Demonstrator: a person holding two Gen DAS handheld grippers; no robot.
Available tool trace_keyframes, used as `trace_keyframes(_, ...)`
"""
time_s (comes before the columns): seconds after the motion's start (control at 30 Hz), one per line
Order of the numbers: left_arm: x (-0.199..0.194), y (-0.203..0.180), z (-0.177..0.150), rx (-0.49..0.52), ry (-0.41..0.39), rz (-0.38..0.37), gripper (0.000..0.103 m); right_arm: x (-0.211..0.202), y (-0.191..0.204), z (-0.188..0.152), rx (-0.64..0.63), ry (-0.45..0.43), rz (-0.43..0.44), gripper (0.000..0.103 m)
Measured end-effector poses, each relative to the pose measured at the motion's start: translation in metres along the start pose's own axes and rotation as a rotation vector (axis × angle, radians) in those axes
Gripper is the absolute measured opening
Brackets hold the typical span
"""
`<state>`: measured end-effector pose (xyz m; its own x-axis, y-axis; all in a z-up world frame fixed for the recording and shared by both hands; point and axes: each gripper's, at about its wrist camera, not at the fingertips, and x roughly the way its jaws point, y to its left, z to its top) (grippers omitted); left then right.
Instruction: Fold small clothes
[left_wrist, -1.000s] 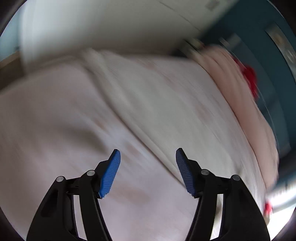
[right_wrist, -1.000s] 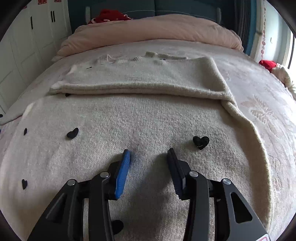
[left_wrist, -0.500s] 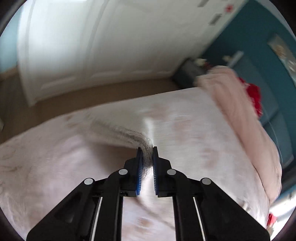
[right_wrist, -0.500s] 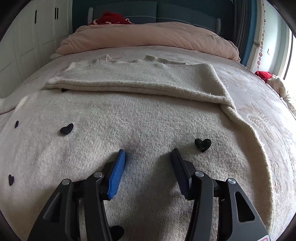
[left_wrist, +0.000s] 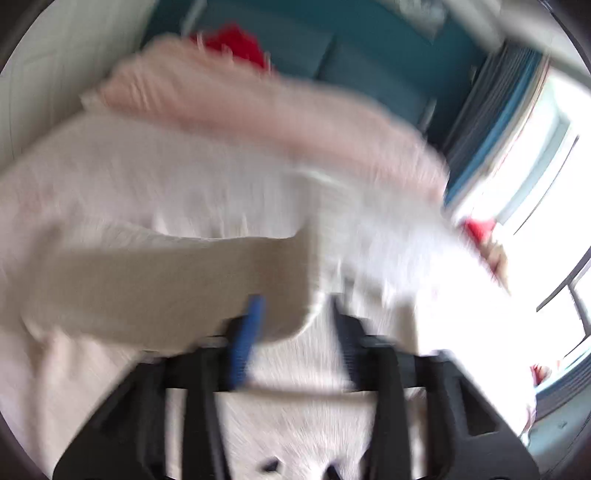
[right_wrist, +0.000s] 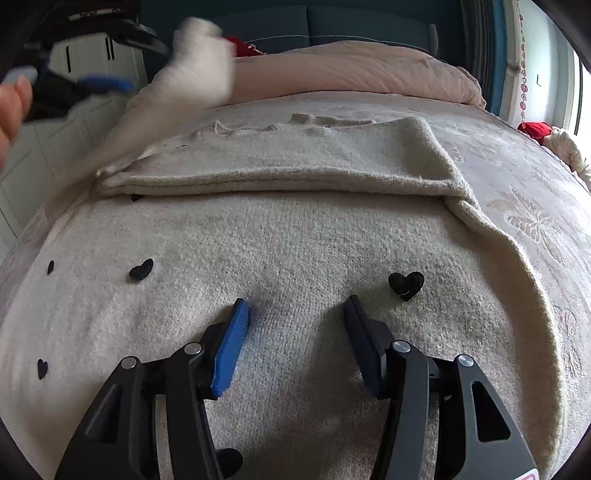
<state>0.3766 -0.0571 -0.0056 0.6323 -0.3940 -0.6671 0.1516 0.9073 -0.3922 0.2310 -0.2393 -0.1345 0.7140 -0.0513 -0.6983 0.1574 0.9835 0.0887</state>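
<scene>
left wrist view: everything is smeared by motion. the left gripper (left_wrist: 291, 328) has its fingers spread apart, and a cream sleeve (left_wrist: 166, 284) lies across the left finger (left_wrist: 245, 339). whether any cloth is pinched cannot be told from here; nothing sits between the two fingers. behind the sleeve is the bed (left_wrist: 110, 184) with a pink duvet (left_wrist: 258, 110) bunched at its far end.

right wrist view: this one is sharp. the right gripper (right_wrist: 295, 325) hovers just over the cream sweater (right_wrist: 295, 240), which lies spread on the bed, its fingers released and holding nothing. one sleeve is already folded across the chest (right_wrist: 280, 162). at the upper left the left gripper (right_wrist: 92, 62) appears with the other sleeve's cuff (right_wrist: 201, 62) lifted in the air beside it, blurred, so its grip cannot be told.

judging by this, the step in hand is bringing the second sleeve across the body. to do it well, the sleeve should be laid flat and parallel to the first one, with the cuff kept inside the sweater's outline, while the right gripper presses the body so it does not drag.

counted: one sweater, two sleeves, two grippers, four black hearts clearly seen on the knit, such as this one (right_wrist: 405, 283), one pink duvet.
</scene>
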Motion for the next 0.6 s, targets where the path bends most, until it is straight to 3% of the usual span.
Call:
trace_keyframes(0.07, 0.027, 0.003, -0.038, -0.073, 0.067, 0.022, 0.05, 0.0, -0.003, 0.001, 0.014, -0.001, 0.033, 0.059)
trace_keyframes(0.17, 0.023, 0.033, -0.077, -0.229, 0.08, -0.008, 0.05, 0.0, -0.007, 0.002, 0.031, 0.004, 0.1, 0.07)
trace_keyframes(0.27, 0.005, 0.075, -0.077, -0.314, 0.025, 0.011, 0.051, -0.005, -0.012, 0.008, 0.049, 0.013, 0.163, 0.073)
trace_keyframes(0.33, -0.019, 0.11, -0.069, -0.369, -0.036, 0.047, 0.06, -0.013, -0.019, 0.021, 0.089, 0.004, 0.199, 0.073)
trace_keyframes(0.4, -0.029, 0.144, -0.053, -0.438, -0.07, 0.082, 0.064, -0.016, -0.024, 0.05, 0.131, -0.027, 0.21, 0.074)
trace_keyframes(0.47, -0.031, 0.182, -0.041, -0.54, -0.065, 0.093, 0.064, -0.003, -0.024, 0.084, 0.139, 0.001, 0.194, 0.078)
trace_keyframes(0.53, -0.023, 0.213, -0.035, -0.649, -0.03, 0.078, 0.064, 0.027, -0.025, 0.116, 0.157, 0.077, 0.176, 0.079)
trace_keyframes(0.6, -0.02, 0.231, -0.035, -0.762, -0.046, 0.02, 0.064, 0.05, -0.029, 0.134, 0.2, 0.109, 0.174, 0.079)
